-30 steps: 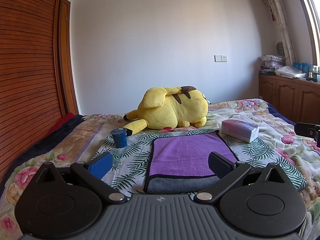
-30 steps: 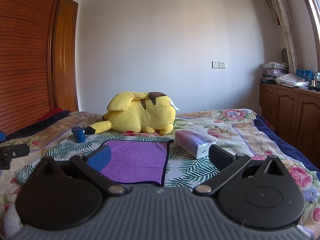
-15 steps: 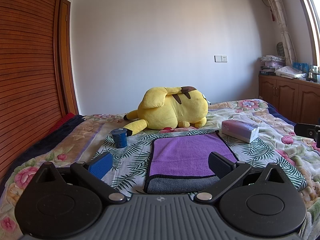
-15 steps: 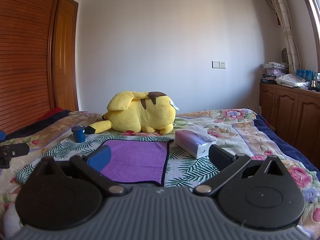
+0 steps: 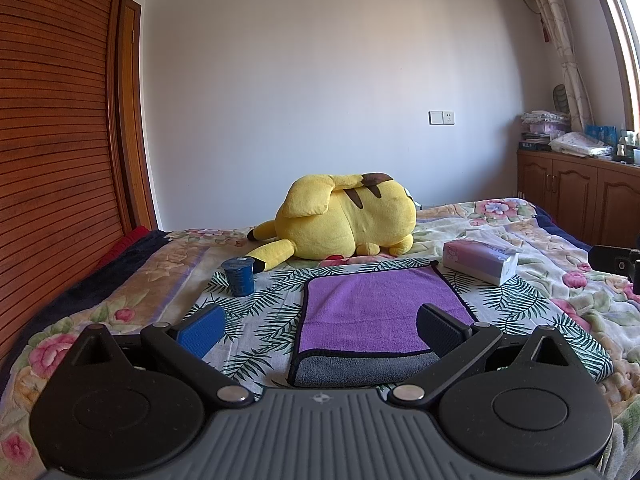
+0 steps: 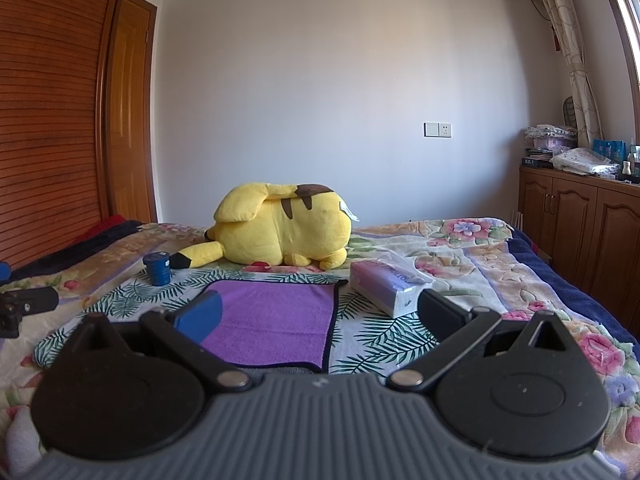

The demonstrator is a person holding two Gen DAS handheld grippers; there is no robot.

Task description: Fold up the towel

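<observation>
Currently the purple towel [image 5: 380, 312] lies flat on the bed [image 5: 560, 292], folded once with its grey underside showing at the near edge. Both the left hand-held gripper [image 5: 320, 328] and the right hand-held gripper [image 6: 320, 316] hover above it, fingers spread wide apart, holding nothing.
</observation>
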